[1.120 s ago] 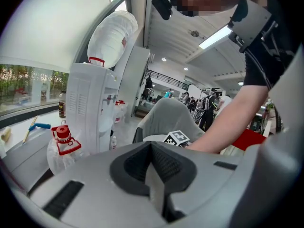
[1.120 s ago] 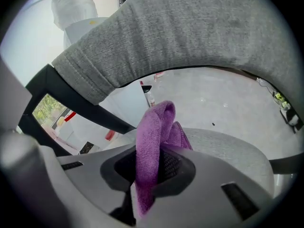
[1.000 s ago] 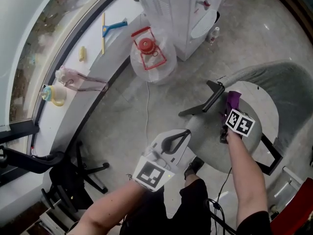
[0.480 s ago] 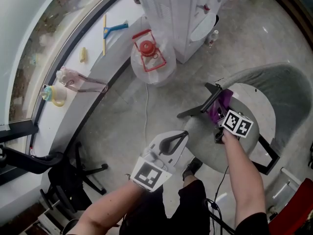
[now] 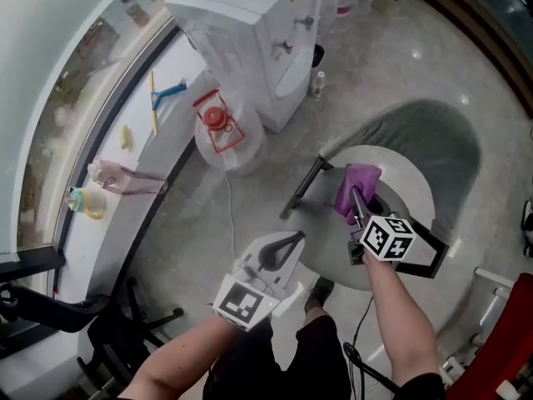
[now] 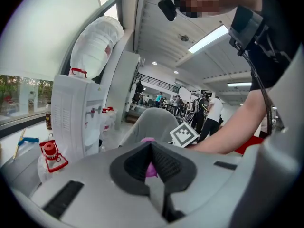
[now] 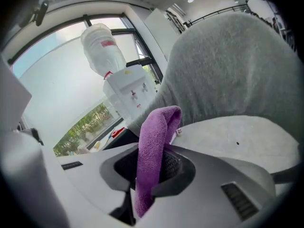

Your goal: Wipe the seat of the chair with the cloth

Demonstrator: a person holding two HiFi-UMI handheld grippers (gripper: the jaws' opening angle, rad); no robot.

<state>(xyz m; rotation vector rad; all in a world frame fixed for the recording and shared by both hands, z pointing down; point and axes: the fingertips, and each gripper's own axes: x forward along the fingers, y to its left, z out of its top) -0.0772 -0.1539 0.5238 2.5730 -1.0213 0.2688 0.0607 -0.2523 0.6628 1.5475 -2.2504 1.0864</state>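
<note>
Between the jaws of the right tongs (image 7: 151, 172) a purple microfibre cloth (image 7: 154, 141) is pinched tight. Its folded top stands up out of the pads and its tail hangs below them. From the head view, these tongs (image 5: 356, 209) hold the cloth (image 5: 358, 186) over the left part of the pale round seat (image 5: 408, 186) of the grey upholstered chair (image 5: 425, 132), close to the chair's black armrest (image 5: 304, 186). Whether the cloth presses on the seat cannot be told. The chair's curved back rises behind the cloth in the right gripper view.

The left tongs (image 6: 152, 163) have their jaws brought together with nothing between them. They hang off the chair's front left corner (image 5: 286, 244), over the grey floor (image 5: 250, 198) and well apart from the cloth.

Beyond the chair's left side stands a clear water jug with a red cap (image 5: 221, 132), and just past it a white water dispenser (image 5: 250, 32).
</note>
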